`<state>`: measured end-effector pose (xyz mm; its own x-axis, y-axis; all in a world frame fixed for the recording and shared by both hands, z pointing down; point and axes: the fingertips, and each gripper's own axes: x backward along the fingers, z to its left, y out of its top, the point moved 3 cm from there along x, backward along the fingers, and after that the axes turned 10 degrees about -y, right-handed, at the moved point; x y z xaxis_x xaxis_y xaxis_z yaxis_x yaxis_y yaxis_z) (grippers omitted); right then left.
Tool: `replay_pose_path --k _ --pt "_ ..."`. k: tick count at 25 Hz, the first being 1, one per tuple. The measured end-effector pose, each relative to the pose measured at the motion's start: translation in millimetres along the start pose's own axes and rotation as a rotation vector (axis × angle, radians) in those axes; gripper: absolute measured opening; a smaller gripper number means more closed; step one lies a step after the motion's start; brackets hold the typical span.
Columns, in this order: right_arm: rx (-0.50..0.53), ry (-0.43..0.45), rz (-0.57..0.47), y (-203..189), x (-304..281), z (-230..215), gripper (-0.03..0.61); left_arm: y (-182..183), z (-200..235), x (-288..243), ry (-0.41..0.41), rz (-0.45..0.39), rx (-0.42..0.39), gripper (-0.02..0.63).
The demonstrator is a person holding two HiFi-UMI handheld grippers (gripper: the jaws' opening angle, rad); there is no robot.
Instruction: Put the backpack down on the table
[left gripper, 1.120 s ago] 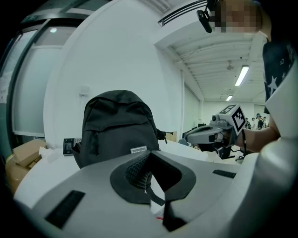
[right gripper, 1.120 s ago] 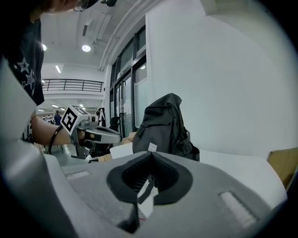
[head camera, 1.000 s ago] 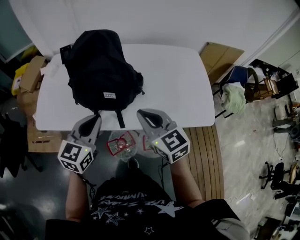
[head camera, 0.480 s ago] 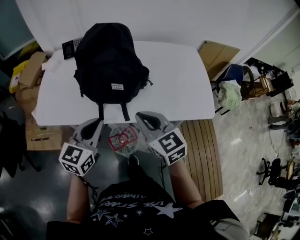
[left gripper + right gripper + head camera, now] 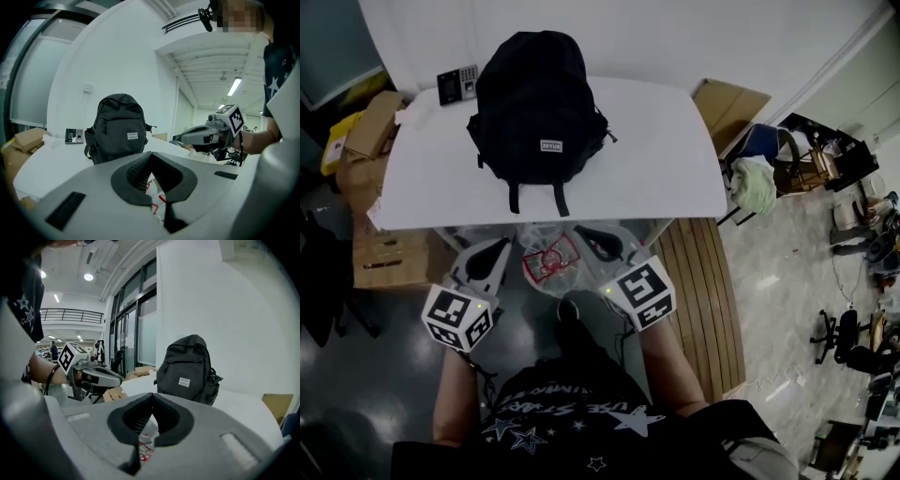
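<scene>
1 blk backpack (image 5: 539,103), upright, on wht table (image 5: 661,159)

The right gripper (image 5: 152,399) has its jaws pressed together at the tips with nothing caught between them. Through the slot lower down, a crumpled clear wrapper (image 5: 145,446) with red print shows beyond them. Farther off, a black backpack (image 5: 187,369) stands upright on the white counter (image 5: 243,404), its small white label (image 5: 185,382) facing this way and a white wall behind it. To the left, the left gripper (image 5: 117,379) points toward the counter, its marker cube (image 5: 69,357) next to the person's forearm (image 5: 40,367). Cardboard boxes (image 5: 140,371) lie far left of the backpack before tall glass panels — another brown cardboard sheet (image 5: 274,404) sits at far right.
</scene>
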<state>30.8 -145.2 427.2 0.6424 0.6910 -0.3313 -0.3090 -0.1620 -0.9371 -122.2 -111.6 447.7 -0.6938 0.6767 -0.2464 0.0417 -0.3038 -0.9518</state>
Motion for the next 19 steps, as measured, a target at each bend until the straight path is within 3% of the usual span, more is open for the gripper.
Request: replay_pose_path --k 19 --pt "0.039 -0.059 -0.022 2 103 104 0.000 -23 -90 109 -0.033 -0.028 -0.068 0.008"
